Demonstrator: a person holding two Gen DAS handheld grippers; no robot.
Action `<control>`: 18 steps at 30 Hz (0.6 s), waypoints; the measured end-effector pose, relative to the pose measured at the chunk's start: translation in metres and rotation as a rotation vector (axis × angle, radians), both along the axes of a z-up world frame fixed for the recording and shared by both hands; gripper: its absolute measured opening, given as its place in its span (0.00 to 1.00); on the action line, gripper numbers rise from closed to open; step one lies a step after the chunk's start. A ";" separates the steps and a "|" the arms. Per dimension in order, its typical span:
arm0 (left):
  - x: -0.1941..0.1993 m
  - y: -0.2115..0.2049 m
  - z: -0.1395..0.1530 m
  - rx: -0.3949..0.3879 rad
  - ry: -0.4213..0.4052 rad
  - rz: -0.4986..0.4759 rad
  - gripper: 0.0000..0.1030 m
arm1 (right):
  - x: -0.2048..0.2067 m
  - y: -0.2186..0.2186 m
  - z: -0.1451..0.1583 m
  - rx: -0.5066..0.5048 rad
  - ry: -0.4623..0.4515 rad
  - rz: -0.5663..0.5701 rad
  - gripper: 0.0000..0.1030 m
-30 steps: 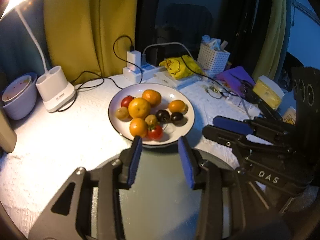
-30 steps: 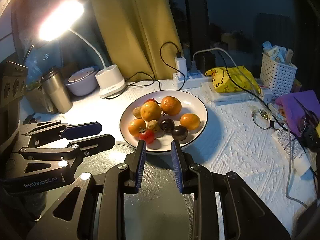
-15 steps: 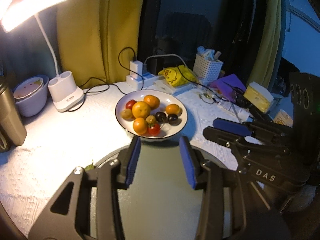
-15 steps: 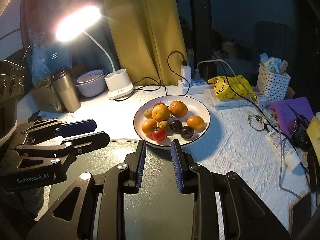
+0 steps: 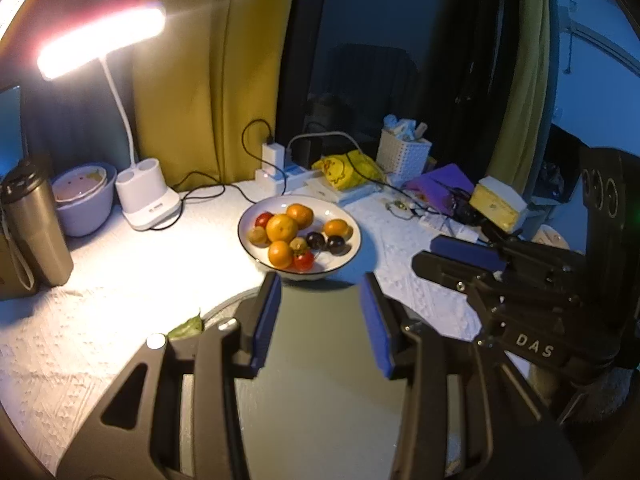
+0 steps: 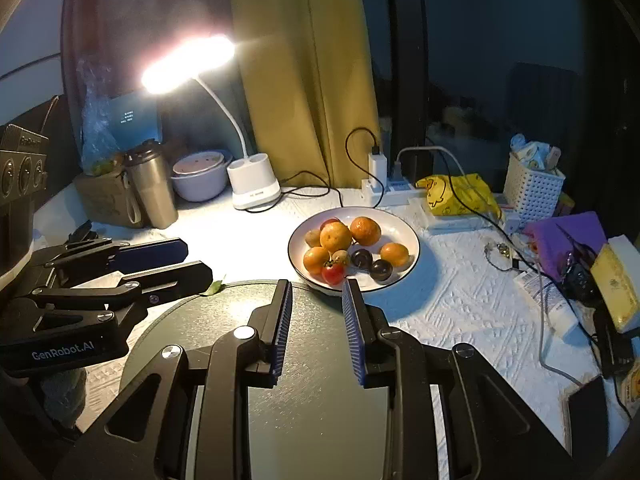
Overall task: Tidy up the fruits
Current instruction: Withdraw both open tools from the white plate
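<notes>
A white plate (image 5: 347, 216) (image 6: 404, 232) holds several oranges (image 5: 282, 227) (image 6: 335, 237), red tomatoes (image 5: 303, 261) (image 6: 333, 273), dark plums (image 5: 335, 244) (image 6: 380, 269) and small brown fruits (image 5: 256, 235). A dark round tray (image 5: 320, 380) (image 6: 316, 380) lies on the table in front of the plate. My left gripper (image 5: 321, 285) is open and empty above the tray. My right gripper (image 6: 317, 287) is open and empty above the tray, just short of the plate. Each gripper shows in the other's view, left (image 6: 152, 264) and right (image 5: 460, 256).
A lit desk lamp (image 5: 146, 196) (image 6: 252, 184), a purple bowl (image 5: 82, 200) and a steel tumbler (image 5: 34, 232) stand at the left. A power strip with cables (image 5: 280, 172), a yellow bag (image 6: 456, 196), a white basket (image 6: 532, 188) and clutter lie at the right. A leaf (image 5: 186, 326) lies by the tray.
Both grippers have drawn back and up from the plate, which now looks smaller and farther. Both stay open and empty. The fruits have not moved.
</notes>
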State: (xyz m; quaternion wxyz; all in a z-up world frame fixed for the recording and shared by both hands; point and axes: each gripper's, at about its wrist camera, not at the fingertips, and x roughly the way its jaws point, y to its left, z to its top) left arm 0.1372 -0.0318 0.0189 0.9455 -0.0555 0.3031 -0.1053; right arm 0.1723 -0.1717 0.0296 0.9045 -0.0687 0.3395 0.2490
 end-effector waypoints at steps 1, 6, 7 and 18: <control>-0.004 0.000 0.003 0.001 -0.007 -0.001 0.41 | -0.003 0.000 0.002 0.000 -0.006 0.000 0.27; -0.021 -0.002 0.014 0.004 -0.040 -0.004 0.41 | -0.018 0.000 0.016 0.005 -0.039 -0.002 0.27; -0.023 -0.002 0.016 0.005 -0.047 -0.003 0.41 | -0.020 -0.001 0.019 0.006 -0.044 -0.002 0.27; -0.057 0.002 0.043 0.013 -0.140 0.021 0.66 | -0.051 0.000 0.048 0.008 -0.113 -0.008 0.28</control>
